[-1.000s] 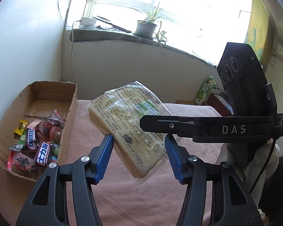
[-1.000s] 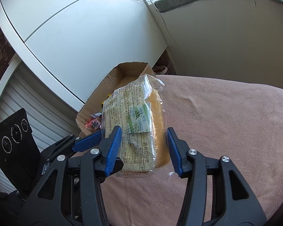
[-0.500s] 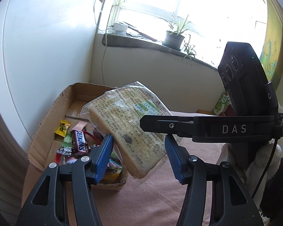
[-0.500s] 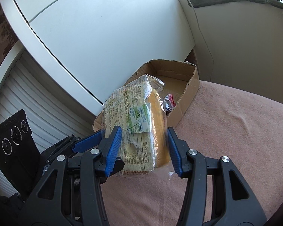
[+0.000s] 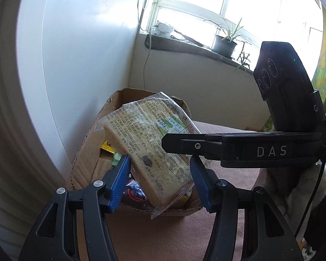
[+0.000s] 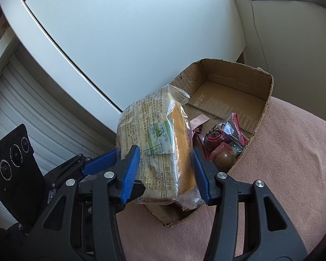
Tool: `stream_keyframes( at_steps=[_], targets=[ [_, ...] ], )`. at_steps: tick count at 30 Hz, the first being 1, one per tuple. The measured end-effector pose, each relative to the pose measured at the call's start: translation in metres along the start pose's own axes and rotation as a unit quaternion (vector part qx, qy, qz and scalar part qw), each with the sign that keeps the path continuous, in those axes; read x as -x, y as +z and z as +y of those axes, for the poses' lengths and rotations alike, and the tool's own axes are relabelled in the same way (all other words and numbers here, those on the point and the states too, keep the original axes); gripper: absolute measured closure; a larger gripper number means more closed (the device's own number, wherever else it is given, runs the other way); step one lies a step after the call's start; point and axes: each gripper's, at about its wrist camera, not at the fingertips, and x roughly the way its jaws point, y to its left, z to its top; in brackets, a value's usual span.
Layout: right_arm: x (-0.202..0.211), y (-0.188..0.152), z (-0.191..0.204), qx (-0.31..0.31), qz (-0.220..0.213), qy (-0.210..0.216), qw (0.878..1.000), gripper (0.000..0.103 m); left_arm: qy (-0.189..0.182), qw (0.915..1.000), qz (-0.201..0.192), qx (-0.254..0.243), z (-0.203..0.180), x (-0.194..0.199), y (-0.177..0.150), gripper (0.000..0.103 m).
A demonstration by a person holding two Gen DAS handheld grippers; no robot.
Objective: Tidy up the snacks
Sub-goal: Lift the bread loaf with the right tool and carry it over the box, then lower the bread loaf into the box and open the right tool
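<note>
A clear bag of sliced bread [image 5: 154,150] with printed text and a green label is held in the air by both grippers. My left gripper [image 5: 159,180] is shut on its lower end. My right gripper [image 6: 166,171] is shut on the same bread bag [image 6: 160,148] from the other side. The bag hangs over the near end of an open cardboard box [image 6: 234,87], also in the left wrist view [image 5: 84,152]. In the box lie wrapped snacks, among them a red packet [image 6: 223,137] and a yellow wrapper [image 5: 107,148].
The box stands on a pink cloth-covered surface [image 6: 282,163] against a white cabinet wall [image 6: 141,32]. A windowsill with a potted plant [image 5: 225,43] and a white cable [image 5: 146,61] lies behind. The far half of the box floor is bare cardboard.
Both grippers have carried the bread bag leftward from over the pink cloth to above the box's near end. The grip on the bag has not changed.
</note>
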Motion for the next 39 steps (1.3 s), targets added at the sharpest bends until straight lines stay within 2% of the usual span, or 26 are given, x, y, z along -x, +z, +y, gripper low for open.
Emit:
stream_keyframes(
  at_steps=[9,15,24,25,26,28,29,31,34,35,39],
  targets=[
    [-0.026,0.006,0.007,0.0,0.005,-0.013,1.0,0.052,0.02,0.9997,0.003,-0.01,0.004,-0.01,0.003,0.048],
    [-0.019,0.005,0.012,0.021,-0.008,-0.052,0.998,0.052,0.035,0.9993,0.005,-0.014,0.004,-0.016,0.003,0.048],
    [0.0,-0.002,0.005,0.033,-0.024,-0.075,0.996,0.052,0.038,0.9992,0.0,-0.015,0.002,-0.007,0.003,0.048],
    [0.003,-0.003,0.007,0.034,-0.024,-0.077,0.996,0.05,0.038,0.9992,-0.001,-0.015,0.002,-0.006,0.003,0.048],
    [0.005,-0.004,0.007,0.036,-0.025,-0.079,0.996,0.043,0.04,0.9991,-0.003,-0.016,0.002,-0.004,0.003,0.048],
    [0.008,-0.008,0.008,0.041,-0.032,-0.088,0.995,0.035,0.042,0.999,-0.003,-0.018,0.0,-0.002,0.001,0.047],
    [0.01,-0.009,0.009,0.044,-0.035,-0.092,0.994,0.034,0.044,0.9989,-0.002,-0.018,0.0,0.0,0.0,0.047],
    [0.014,-0.012,0.012,0.048,-0.039,-0.097,0.993,0.033,0.046,0.9988,-0.003,-0.017,-0.001,0.003,-0.001,0.037],
    [0.021,-0.016,0.013,0.047,-0.054,-0.108,0.992,0.022,0.049,0.9987,-0.007,-0.013,-0.001,0.01,-0.004,0.028],
    [0.026,-0.017,0.014,0.046,-0.061,-0.111,0.991,0.019,0.05,0.9986,-0.008,-0.012,-0.002,0.013,-0.005,0.028],
    [0.042,-0.026,0.017,0.048,-0.086,-0.122,0.988,0.018,0.063,0.9979,-0.017,-0.009,-0.001,0.025,-0.009,0.027]
  ],
)
